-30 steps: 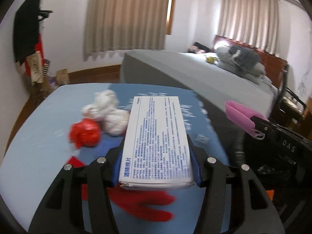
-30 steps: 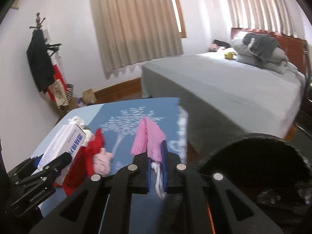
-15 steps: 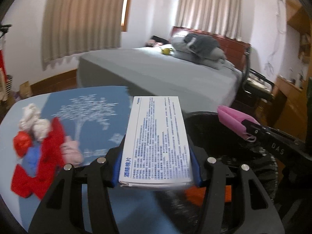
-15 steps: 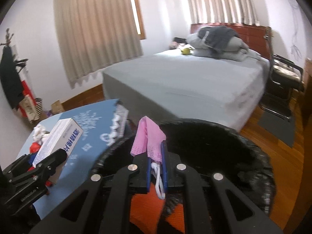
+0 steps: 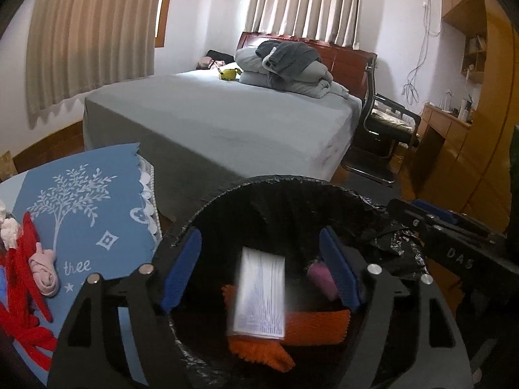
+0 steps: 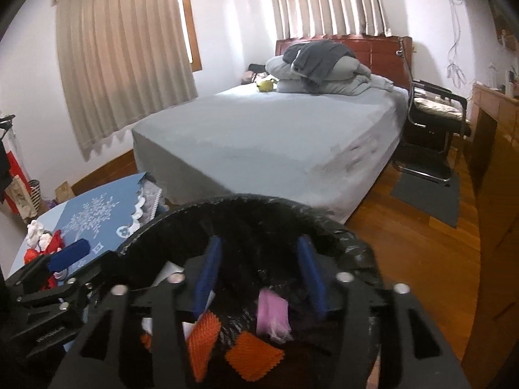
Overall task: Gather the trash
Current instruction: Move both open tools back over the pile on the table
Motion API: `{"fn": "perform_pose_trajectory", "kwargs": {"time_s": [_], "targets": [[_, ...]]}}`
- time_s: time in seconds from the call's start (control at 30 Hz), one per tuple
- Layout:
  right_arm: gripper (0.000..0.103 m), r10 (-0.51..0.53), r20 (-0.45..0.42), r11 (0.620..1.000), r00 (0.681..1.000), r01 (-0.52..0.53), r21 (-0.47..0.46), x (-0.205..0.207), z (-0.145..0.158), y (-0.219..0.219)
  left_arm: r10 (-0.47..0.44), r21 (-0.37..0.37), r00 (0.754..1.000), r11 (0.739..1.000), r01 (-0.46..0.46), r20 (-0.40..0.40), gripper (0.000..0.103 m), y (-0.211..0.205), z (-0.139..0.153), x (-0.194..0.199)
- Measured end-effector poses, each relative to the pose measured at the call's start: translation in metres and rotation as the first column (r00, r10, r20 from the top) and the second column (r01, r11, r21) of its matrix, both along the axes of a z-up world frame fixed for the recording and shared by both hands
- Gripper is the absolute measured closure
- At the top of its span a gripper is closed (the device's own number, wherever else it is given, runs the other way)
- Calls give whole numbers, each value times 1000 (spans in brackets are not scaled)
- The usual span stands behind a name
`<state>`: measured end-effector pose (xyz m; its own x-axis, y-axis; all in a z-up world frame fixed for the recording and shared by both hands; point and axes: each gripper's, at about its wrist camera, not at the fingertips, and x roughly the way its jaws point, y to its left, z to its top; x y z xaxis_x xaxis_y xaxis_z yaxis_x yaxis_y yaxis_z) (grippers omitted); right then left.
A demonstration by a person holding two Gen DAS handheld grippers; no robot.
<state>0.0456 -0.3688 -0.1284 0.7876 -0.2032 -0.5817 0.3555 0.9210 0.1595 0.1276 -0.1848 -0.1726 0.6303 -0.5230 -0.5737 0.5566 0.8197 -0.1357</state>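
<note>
A black-lined trash bin point(image 5: 285, 188) is right below both grippers; it also shows in the right wrist view point(image 6: 259, 204). My left gripper point(image 5: 259, 272) is open and empty above it. A white printed box point(image 5: 259, 295), motion-blurred, is inside the bin on an orange cloth point(image 5: 311, 324). My right gripper point(image 6: 259, 275) is open and empty over the bin. A pink mask point(image 6: 272, 314) is inside the bin below it, also in the left wrist view point(image 5: 319, 275).
A table with a blue tree-print cloth point(image 5: 87, 201) stands left of the bin, with red trash point(image 5: 19, 291), a pink wad point(image 5: 43, 267) and white crumpled paper point(image 6: 34, 228). A grey bed point(image 5: 211, 120) lies behind; a black chair point(image 6: 431, 129) and wooden cabinets point(image 5: 470, 149) stand to the right.
Both grippers moved right from the table to over the bin and opened. The white box left the left gripper and the pink mask left the right; both are now in the bin.
</note>
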Motion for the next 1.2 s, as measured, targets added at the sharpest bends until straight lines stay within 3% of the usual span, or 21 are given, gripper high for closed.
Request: {"fn": "perform_pose_trajectory", "kwargs": {"time_s": [0.13, 0.2, 0.47, 0.7, 0.93, 1.2], "targets": [[13, -20, 21, 1000, 1000, 20, -9, -3, 4, 4, 45, 9, 999, 999, -45, 26, 22, 12, 6, 2], [7, -26, 40, 999, 999, 27, -20, -3, 7, 9, 74, 15, 996, 997, -75, 46, 18, 24, 12, 3], [6, 100, 68, 995, 993, -99, -23, 27, 11, 61, 250, 36, 965, 967, -253, 79, 17, 97, 17, 12], [6, 225, 78, 974, 971, -224, -21, 51, 10, 121, 405, 64, 909, 909, -411, 96, 17, 171, 18, 17], [6, 347, 65, 938, 936, -346, -26, 77, 2, 185, 541, 85, 836, 833, -547, 86, 17, 242, 13, 22], [6, 427, 38, 904, 903, -427, -20, 108, -11, 232, 604, 106, 794, 787, -608, 70, 17, 279, 5, 29]]}}
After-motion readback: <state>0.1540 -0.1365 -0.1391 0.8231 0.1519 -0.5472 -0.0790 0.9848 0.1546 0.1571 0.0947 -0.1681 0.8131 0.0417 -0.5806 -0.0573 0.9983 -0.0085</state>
